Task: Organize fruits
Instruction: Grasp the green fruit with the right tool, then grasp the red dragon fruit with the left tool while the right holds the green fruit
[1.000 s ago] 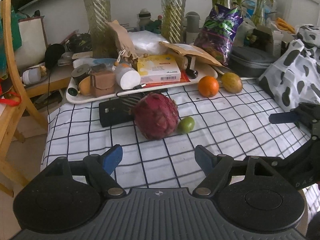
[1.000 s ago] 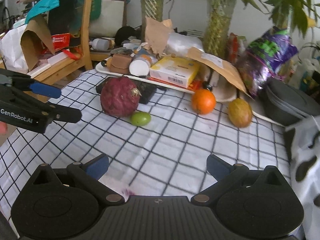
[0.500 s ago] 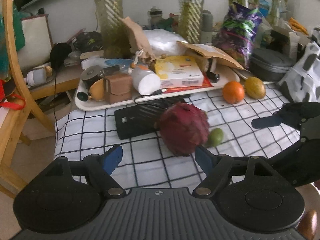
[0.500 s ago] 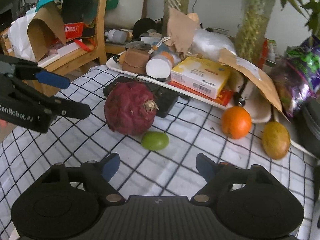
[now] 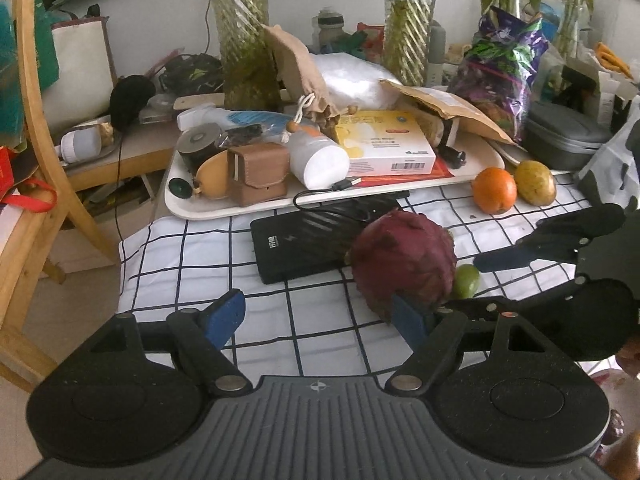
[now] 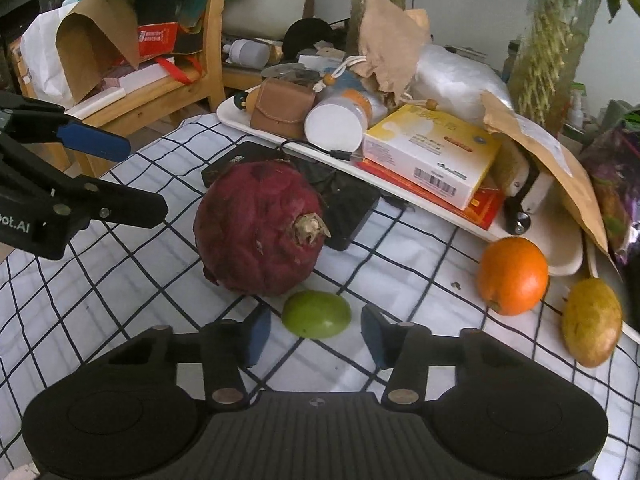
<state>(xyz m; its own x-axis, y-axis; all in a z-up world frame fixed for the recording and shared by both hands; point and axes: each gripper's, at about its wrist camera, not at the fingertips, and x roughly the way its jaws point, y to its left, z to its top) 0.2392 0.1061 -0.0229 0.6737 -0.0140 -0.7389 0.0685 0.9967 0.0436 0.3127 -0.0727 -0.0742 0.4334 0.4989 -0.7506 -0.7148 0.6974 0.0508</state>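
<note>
Here the worktop (image 6: 132, 280), spread with a white cloth of dark grid lines, carried four loose fruits, with clutter packed behind them. A wooden chair (image 6: 208, 52) piled with paper bags stood off its far left corner. Along the back edge lay one long white tray (image 5: 240, 210), crowded with a yellow box (image 6: 432, 156), a white bottle (image 5: 316, 158) lying on its side, a brown leather pouch (image 6: 284, 106) and a torn brown envelope (image 6: 552, 168); two glass vases of plant stems rose behind it. One black power bank (image 5: 304, 244) lay flat between tray and fruit, its cable running up to the tray, and the dragon fruit (image 6: 260, 236), the largest fruit, sat against its near corner. One orange (image 6: 512, 276) and one yellowish mango (image 6: 592, 320) sat side by side near the tray's right end, well apart from the dragon fruit. The smallest, one green fruit (image 6: 316, 314), lay just beside the dragon fruit's base on the near side. The left tool (image 5: 318, 318) stood released and wide with nothing held, though its right finger looked close against the dragon fruit's near side; whether it touched I cannot tell. The right tool (image 6: 316, 334) had just been closing, its jaws partly narrowed with the green fruit between them, a gap showing on each side, so it gripped nothing yet.
</note>
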